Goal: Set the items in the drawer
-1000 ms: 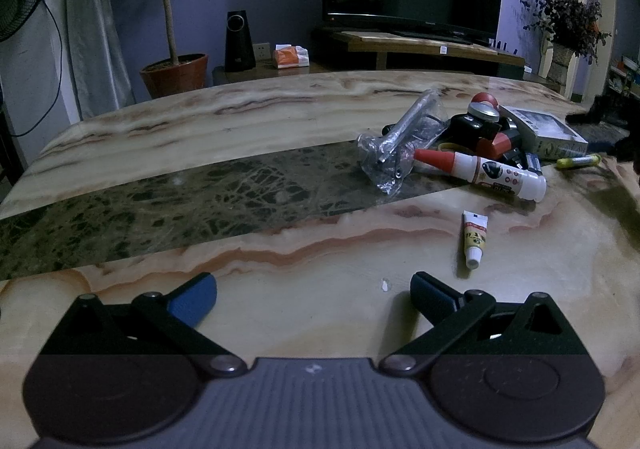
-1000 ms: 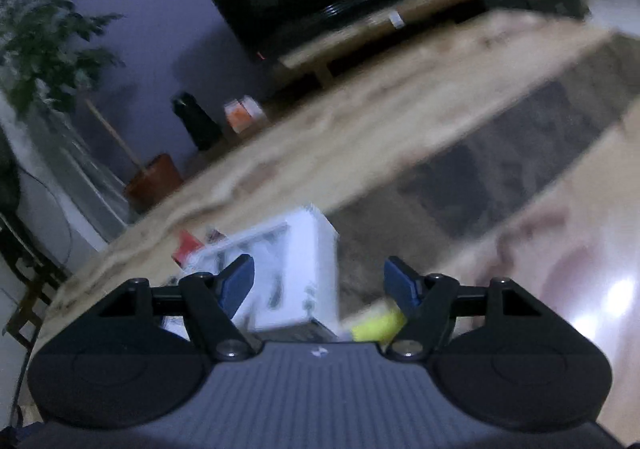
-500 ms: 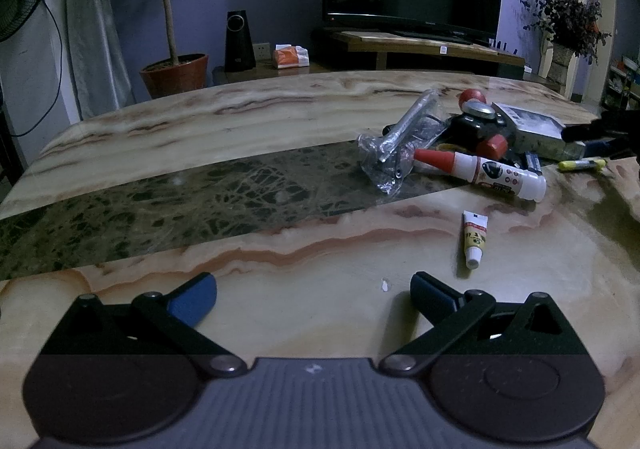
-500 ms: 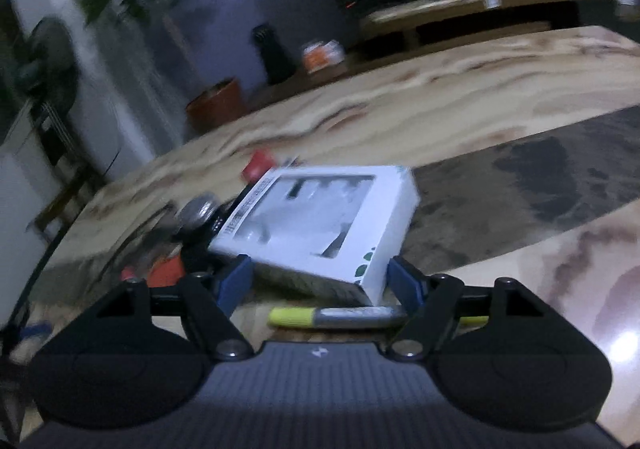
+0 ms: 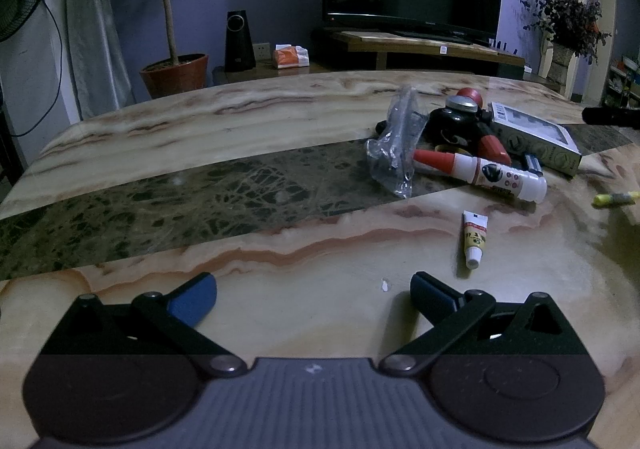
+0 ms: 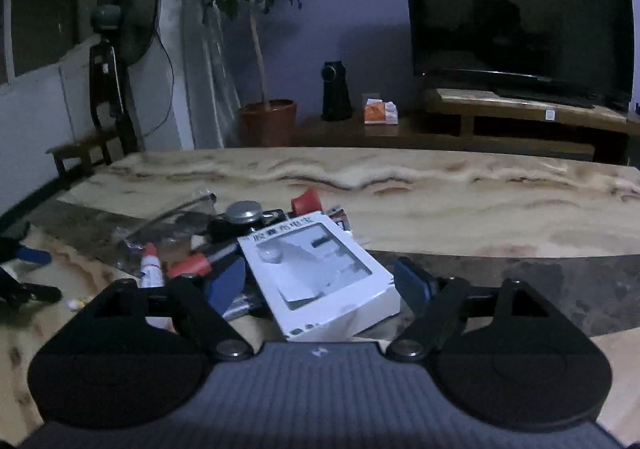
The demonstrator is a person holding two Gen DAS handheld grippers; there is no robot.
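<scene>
On table (image 6: 460,205), amid clutter: white box (image 6: 320,273) between wide-open right tongs (image 6: 320,285), just been spreading, gripping nothing. Left tongs (image 5: 314,295) open, empty. Advise squaring pads to box sides before closing. Drawer unseen.

Marble worktop (image 5: 248,129), pale with a dark green band across it. On it: clear plastic bag (image 5: 394,145), glue bottle (image 5: 484,171), small tube (image 5: 474,239), white windowed box (image 6: 320,277), yellow marker (image 5: 616,199), black-and-red clutter, unclear.
</scene>
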